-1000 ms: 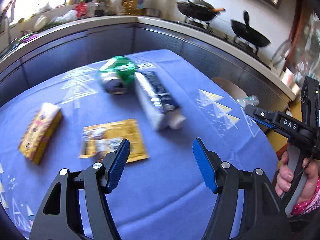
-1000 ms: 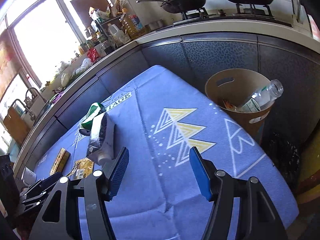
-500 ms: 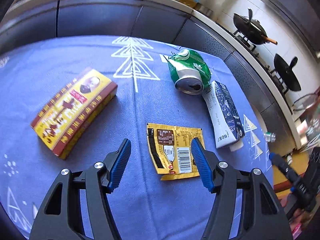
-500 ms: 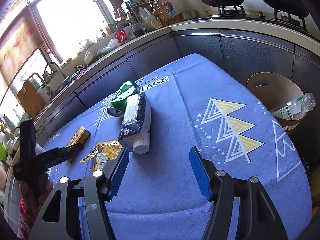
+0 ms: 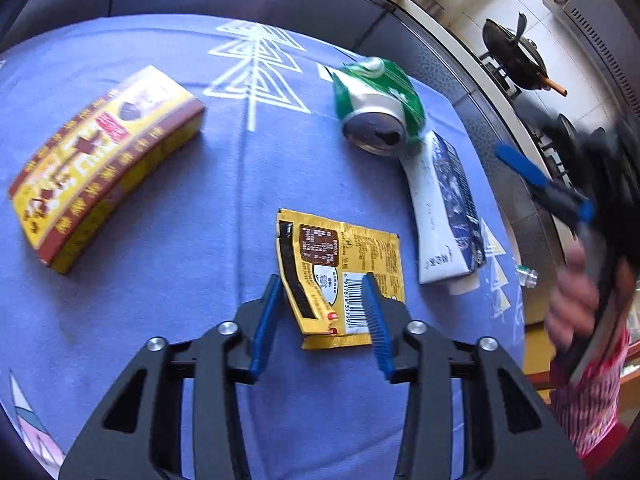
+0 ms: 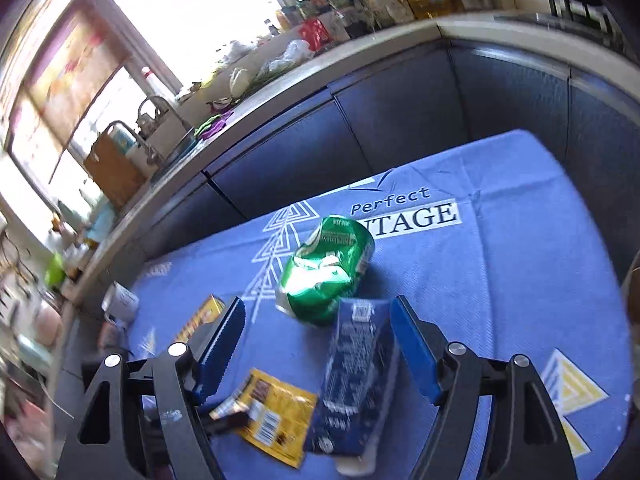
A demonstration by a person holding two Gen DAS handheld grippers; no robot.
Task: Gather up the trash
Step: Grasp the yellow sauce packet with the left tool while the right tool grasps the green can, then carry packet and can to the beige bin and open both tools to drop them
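Observation:
A flat yellow wrapper (image 5: 340, 268) lies on the blue tablecloth (image 5: 200, 208). My left gripper (image 5: 322, 322) is open, its blue pads on either side of the wrapper's near edge, low over it. A crushed green can (image 5: 380, 108) and a dark blue-and-white carton (image 5: 444, 216) lie beyond. In the right wrist view my right gripper (image 6: 316, 344) is open above the carton (image 6: 356, 376), with the can (image 6: 328, 272) just past it and the wrapper (image 6: 276, 416) lower left.
A yellow-and-red box (image 5: 100, 164) lies at the table's left; it also shows in the right wrist view (image 6: 200, 318). Dark cabinets and a cluttered counter (image 6: 280, 92) curve behind the table. A plastic bottle neck (image 5: 528, 272) shows past the right table edge.
My left gripper has dropped down and forward over the yellow wrapper and narrowed around it. My right gripper has swung left from the bin side until it is over the carton and can.

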